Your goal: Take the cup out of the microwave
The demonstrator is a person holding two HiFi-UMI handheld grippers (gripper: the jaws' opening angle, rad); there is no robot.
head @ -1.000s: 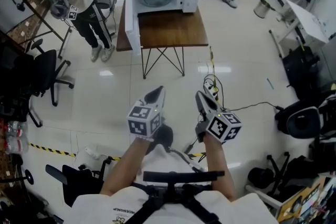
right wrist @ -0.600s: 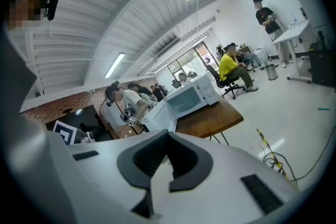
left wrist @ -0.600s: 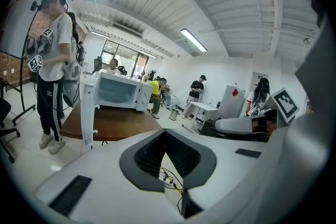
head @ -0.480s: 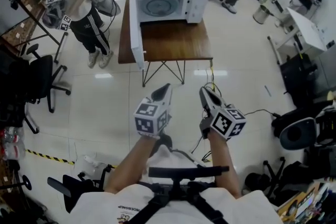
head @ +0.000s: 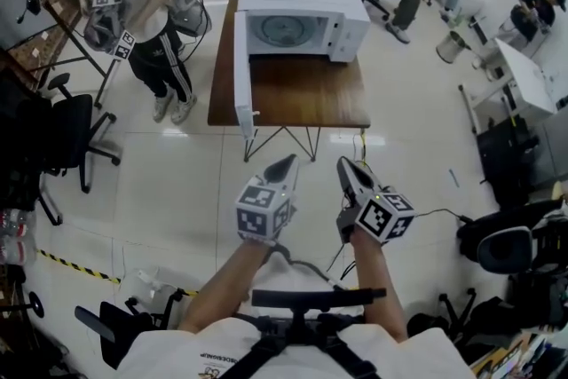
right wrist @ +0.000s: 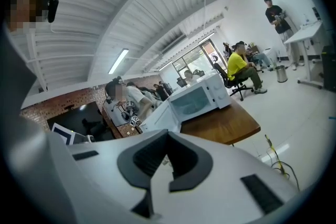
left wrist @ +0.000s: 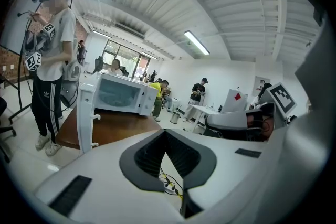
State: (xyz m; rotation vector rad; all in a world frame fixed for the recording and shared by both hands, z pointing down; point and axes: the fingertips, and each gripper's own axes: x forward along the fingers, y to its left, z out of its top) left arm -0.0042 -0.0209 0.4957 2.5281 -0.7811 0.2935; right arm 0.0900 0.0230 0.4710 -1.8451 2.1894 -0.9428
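Since a second ago the microwave (head: pixel 302 18) on the worktop (head: pixel 302 98) has drawn nearer to my left gripper (head: pixel 282 166) and right gripper (head: pixel 349 170), both clenched on nothing, short of the worktop's front edge. Its door (head: pixel 240 71) hangs open. Only the head view looks down into the chamber, and I can't make out the cup in any view.

Microwave (head: pixel 306 0) interior too small to tell
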